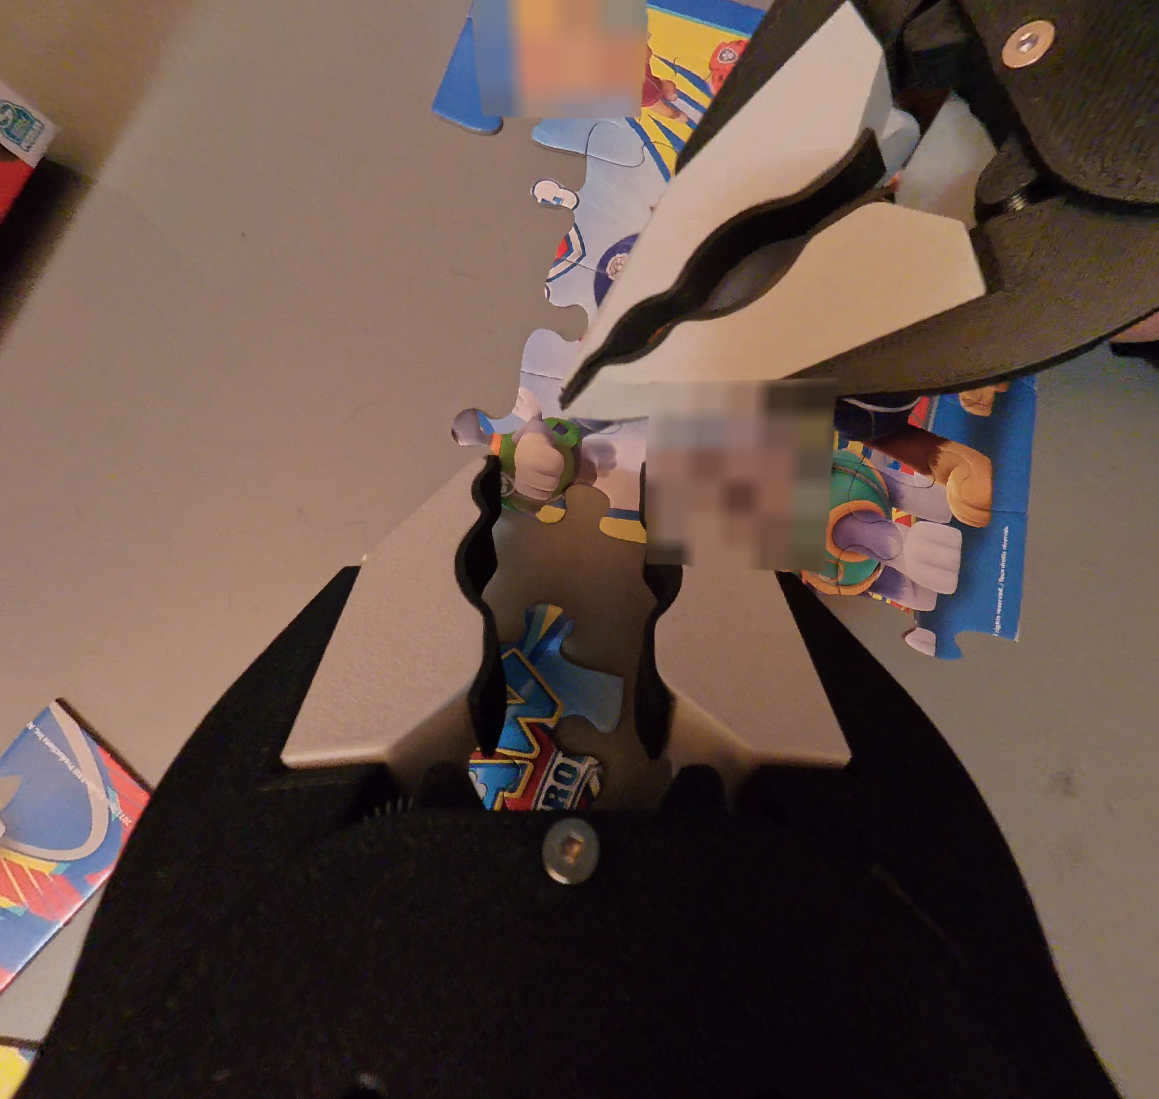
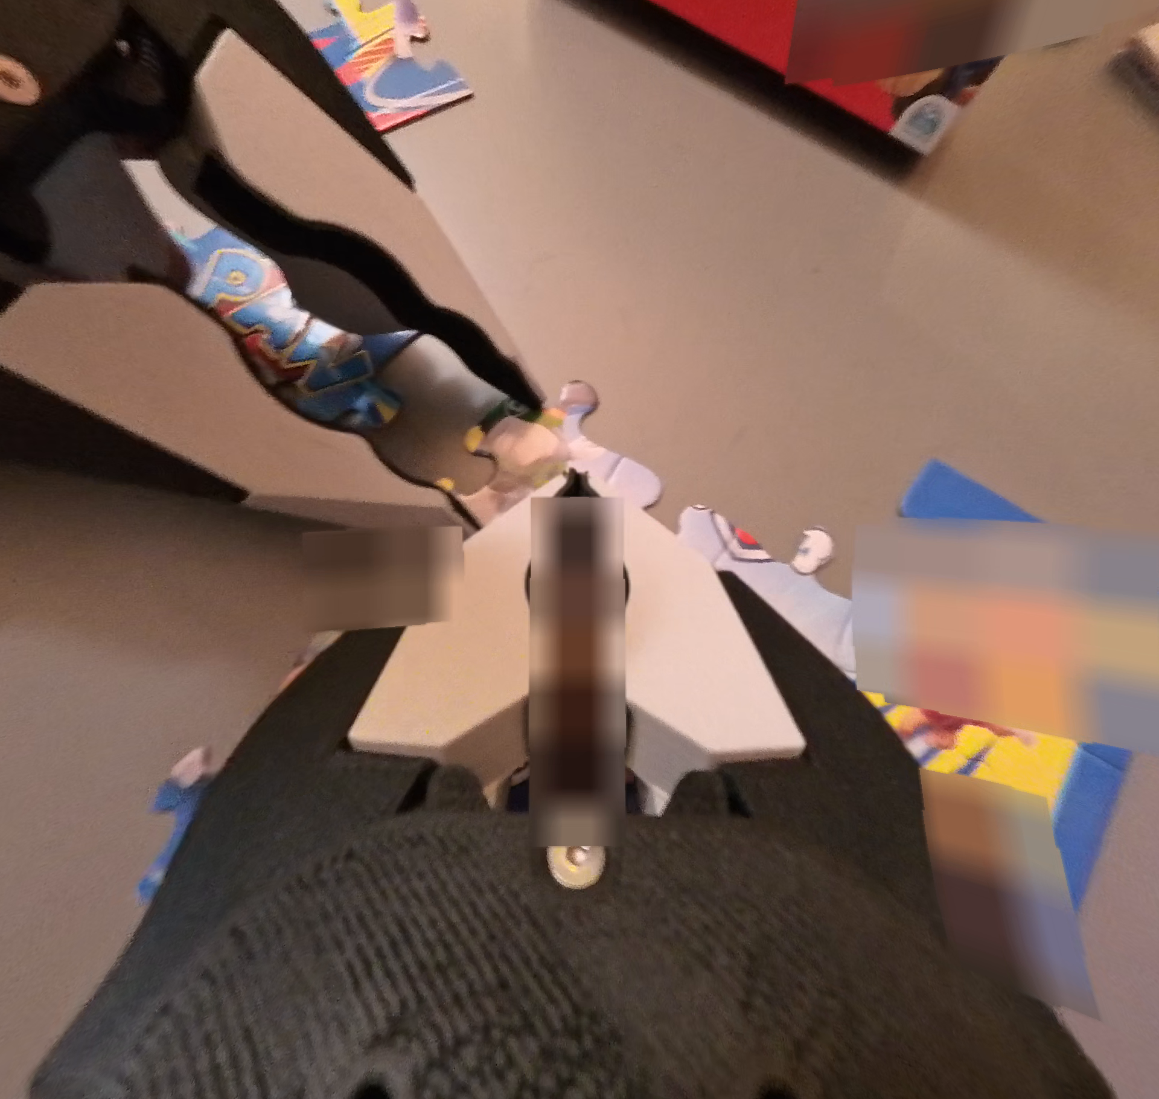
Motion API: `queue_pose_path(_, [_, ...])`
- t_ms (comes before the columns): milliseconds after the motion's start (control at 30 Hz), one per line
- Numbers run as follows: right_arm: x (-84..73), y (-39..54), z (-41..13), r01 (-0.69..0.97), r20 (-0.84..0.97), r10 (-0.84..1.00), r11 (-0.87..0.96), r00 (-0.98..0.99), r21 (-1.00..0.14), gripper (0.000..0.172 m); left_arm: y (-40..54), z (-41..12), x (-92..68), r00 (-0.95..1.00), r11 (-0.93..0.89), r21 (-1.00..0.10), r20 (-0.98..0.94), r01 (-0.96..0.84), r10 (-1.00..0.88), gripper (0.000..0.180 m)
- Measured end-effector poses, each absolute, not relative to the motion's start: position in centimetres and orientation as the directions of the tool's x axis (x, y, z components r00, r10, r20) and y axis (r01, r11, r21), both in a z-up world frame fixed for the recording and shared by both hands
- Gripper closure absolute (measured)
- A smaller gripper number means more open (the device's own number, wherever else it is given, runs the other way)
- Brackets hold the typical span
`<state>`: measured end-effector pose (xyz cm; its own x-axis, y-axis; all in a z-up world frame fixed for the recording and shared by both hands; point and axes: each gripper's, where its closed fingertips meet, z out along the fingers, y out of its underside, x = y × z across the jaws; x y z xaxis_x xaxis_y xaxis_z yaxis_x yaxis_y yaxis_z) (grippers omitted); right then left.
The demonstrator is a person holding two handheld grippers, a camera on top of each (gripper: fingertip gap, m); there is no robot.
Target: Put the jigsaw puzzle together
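My left claw (image 1: 567,504) stood apart at a middling width, with nothing gripped between its pads. A loose puzzle piece (image 1: 552,692), blue and yellow with red lettering, lay flat on the grey table (image 1: 219,316) in the channel between the fingers, low in the left wrist view; neither pad pressed on it. The tip of the left finger (image 1: 483,492) sat at the ragged edge of the assembled puzzle (image 1: 878,535), beside a section showing a green-sleeved cartoon paw. Whether the tip touched the card I could not tell.

My right claw (image 1: 567,394) entered from the upper right of that view, its wavy black pads closed against each other with nothing between them that I could see. Its tip rested over the puzzle's left edge, just above the paw section. In the right wrist view a mosaic patch covered most of its finger line.

Farther off, the puzzle ran to the top centre of the left view. A separate joined cluster of pieces (image 2: 395,59) lay at the upper left of the right view, and a red box (image 2: 721,8) stood at the upper right.
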<state>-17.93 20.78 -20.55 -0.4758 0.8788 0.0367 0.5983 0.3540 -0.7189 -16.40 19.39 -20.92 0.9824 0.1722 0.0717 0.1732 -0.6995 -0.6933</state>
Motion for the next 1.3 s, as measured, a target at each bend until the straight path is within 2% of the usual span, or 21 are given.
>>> queue_pose_path(133, [-18.4,22.2,-20.6,0.608,0.081,0.902,0.35,-0.423,-0.713,0.172,19.4,-20.9,-16.4,0.982,-0.699,-0.694,0.07,0.174,0.175,0.139])
queue_pose_path(233, [-17.7,20.0,-20.6,0.599,-0.022,0.868,0.323,-0.496,-0.733,0.172,19.4,-20.9,-16.4,0.981,-0.699,-0.692,0.078,0.181,0.176,0.139])
queue_pose_path(367, [-18.6,24.3,-20.5,0.603,0.193,0.908,0.394,-0.372,-0.694,0.172,19.4,-20.9,-16.4,0.98,-0.703,-0.687,0.076,0.184,0.183,0.139])
queue_pose_path(400, [-18.6,24.7,-20.1,0.586,0.202,0.911,0.388,-0.359,-0.712,0.172,19.4,-20.9,-16.4,0.98,-0.704,-0.686,0.072,0.182,0.184,0.139])
queue_pose_path(467, [-18.3,24.2,-18.2,0.514,0.1,0.927,0.289,-0.363,-0.808,0.172,19.3,-20.8,-16.4,0.982,-0.708,-0.686,0.052,0.167,0.181,0.139])
queue_pose_path(533, [-17.5,24.6,-16.3,0.456,0.007,0.935,0.179,-0.353,-0.872,0.172,19.0,-19.7,-16.7,0.981,-0.686,-0.713,0.018,0.146,0.191,0.132])
queue_pose_path(700, [-14.4,26.5,-14.9,0.502,-0.189,0.914,0.018,-0.359,-0.865,0.163,17.3,-14.0,-18.7,0.956,-0.484,-0.86,0.018,0.164,0.292,0.129])
queue_pose_path(833, [-12.7,26.3,-13.5,0.416,-0.263,0.88,-0.083,-0.395,-0.905,0.164,15.3,-11.0,-20.3,0.911,-0.36,-0.928,-0.061,0.1,0.409,0.129])
queue_pose_path(933, [-12.3,23.4,-12.9,0.408,-0.313,0.827,-0.112,-0.468,-0.906,0.16,15.1,-8.9,-19.9,0.883,-0.302,-0.953,-0.132,0.012,0.451,0.132])
queue_pose_path(1067, [-12.0,20.7,-13.0,0.343,-0.142,0.848,0.049,-0.511,-0.938,0.164,14.7,-8.3,-18.9,0.863,-0.27,-0.962,-0.166,-0.036,0.477,0.138])
queue_pose_path(1133, [-11.5,18.9,-12.9,0.303,-0.081,0.836,0.105,-0.543,-0.947,0.171,13.9,-8.3,-19.1,0.839,-0.245,-0.969,-0.158,-0.03,0.52,0.155])
queue_pose_path(1200, [-10.4,15.6,-13.0,0.305,-0.125,0.767,0.096,-0.629,-0.947,0.172,12.6,-8.2,-19.6,0.799,-0.231,-0.972,-0.171,-0.041,0.576,0.17])
queue_pose_path(1300, [-8.4,10.2,-13.4,0.324,-0.204,0.653,0.068,-0.729,-0.944,0.171,10.4,-7.9,-20.5,0.735,-0.223,-0.973,-0.19,-0.054,0.651,0.18])
